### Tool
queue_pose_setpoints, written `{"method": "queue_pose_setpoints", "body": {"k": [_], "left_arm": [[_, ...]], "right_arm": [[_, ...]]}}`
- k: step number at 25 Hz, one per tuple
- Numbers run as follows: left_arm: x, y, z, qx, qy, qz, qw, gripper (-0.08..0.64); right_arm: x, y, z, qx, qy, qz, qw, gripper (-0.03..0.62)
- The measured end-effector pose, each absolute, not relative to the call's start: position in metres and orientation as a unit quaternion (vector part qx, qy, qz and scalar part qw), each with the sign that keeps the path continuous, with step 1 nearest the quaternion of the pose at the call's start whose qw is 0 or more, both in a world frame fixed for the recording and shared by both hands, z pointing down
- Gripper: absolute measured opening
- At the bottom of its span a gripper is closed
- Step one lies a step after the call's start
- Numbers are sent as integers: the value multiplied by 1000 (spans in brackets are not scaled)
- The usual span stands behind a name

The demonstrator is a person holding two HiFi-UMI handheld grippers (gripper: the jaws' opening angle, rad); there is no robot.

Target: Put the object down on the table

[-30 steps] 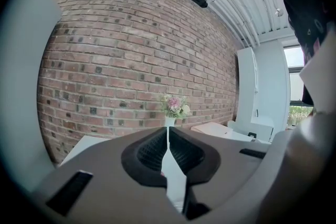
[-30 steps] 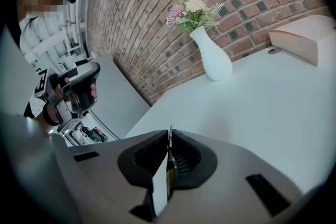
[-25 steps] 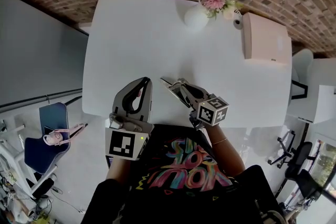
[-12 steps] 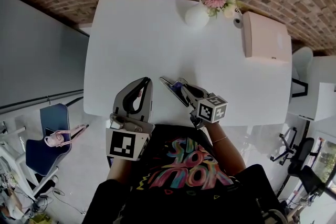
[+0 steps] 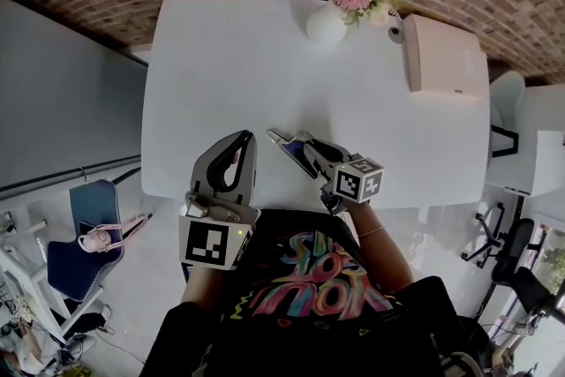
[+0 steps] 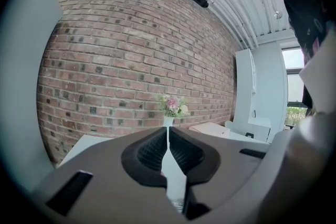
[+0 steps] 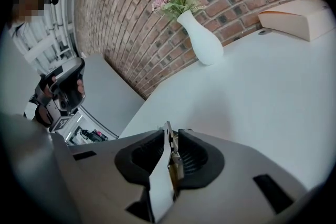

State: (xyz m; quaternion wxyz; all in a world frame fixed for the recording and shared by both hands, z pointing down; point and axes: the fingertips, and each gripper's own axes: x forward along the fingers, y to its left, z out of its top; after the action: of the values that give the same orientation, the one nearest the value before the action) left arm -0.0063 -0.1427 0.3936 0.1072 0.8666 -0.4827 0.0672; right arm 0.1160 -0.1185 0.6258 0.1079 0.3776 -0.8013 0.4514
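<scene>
Placement not yet done: right gripper [image 5: 305,154] clamps a thin flat object [image 5: 282,140] over the table [image 5: 265,57] near its lower edge, mid-frame. Left gripper [image 5: 241,139] (pinched together, empty) hangs beside it. Next, probably: lower to the surface, then release.

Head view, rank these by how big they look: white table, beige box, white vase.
1. White table, by far the largest.
2. Beige box.
3. White vase, smallest, body alone. With its flowers it looks close to the box, so that pair is unsure.

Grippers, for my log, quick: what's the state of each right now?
Left gripper: closed, empty.
Right gripper: closed on a thin flat object.
</scene>
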Motion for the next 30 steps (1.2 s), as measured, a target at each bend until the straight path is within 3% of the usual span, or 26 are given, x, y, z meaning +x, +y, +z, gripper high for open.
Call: {"method": "queue_pose_setpoints", "body": {"k": [15,30], "left_arm": [[6,-146,365,872,-479,33,96,32],[18,-146,343,888,-454,40,55,32]], "right_arm": [[136,-130,571,394,-821,411,47,100],[167,-165,382,440,-880,171,-43,80]]}}
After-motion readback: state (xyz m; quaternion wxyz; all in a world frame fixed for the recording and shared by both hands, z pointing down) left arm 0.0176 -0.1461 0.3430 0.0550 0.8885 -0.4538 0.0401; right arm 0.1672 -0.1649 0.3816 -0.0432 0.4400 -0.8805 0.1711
